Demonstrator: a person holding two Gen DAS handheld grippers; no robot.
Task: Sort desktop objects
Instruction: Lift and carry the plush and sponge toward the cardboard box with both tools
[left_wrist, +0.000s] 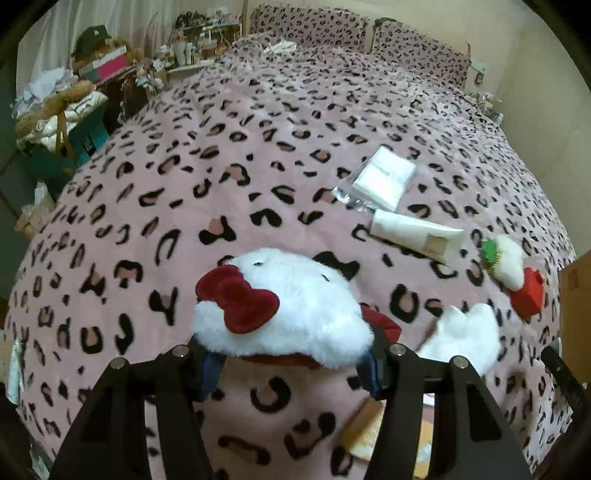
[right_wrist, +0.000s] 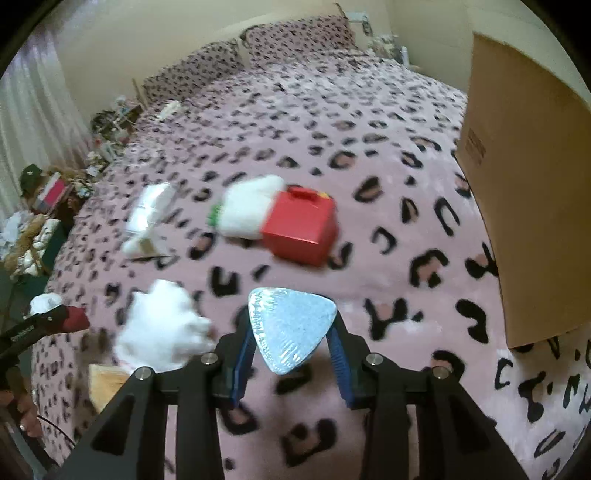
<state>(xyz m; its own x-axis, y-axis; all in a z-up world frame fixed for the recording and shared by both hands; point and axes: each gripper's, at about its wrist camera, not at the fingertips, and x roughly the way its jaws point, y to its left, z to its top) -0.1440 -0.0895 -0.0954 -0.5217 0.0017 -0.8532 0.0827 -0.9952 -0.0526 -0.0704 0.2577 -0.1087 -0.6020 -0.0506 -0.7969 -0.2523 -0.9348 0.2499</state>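
Item 1, left gripper (left_wrist: 291, 363): fingers are closing on a white plush cat head (left_wrist: 284, 314) with a dark red bow, gripping it at its lower edge and carrying it above the leopard-print blanket (left_wrist: 258, 155).

Item 2, right gripper (right_wrist: 291, 350): fingers are pinching the narrow end of a pale blue triangular wrapped pack (right_wrist: 290, 323), its point lying between the pads and its broad edge facing away toward the far side.

Item 3, cardboard box (right_wrist: 524, 192): standing at the right edge of the bed, its brown wall rising just right of the right gripper. Judged the likely receptacle; the right gripper is the nearer tool, so the pack would be travelling right and slightly far.

Item 4, loose goods lying on the blanket: a white plush piece (right_wrist: 162, 332) near and left; a red carry-case (right_wrist: 301, 229) touching a white-and-green plush (right_wrist: 247, 210) mid-bed; a white tube (left_wrist: 413, 230) and a clear bag of white pads (left_wrist: 384, 179) farther left.
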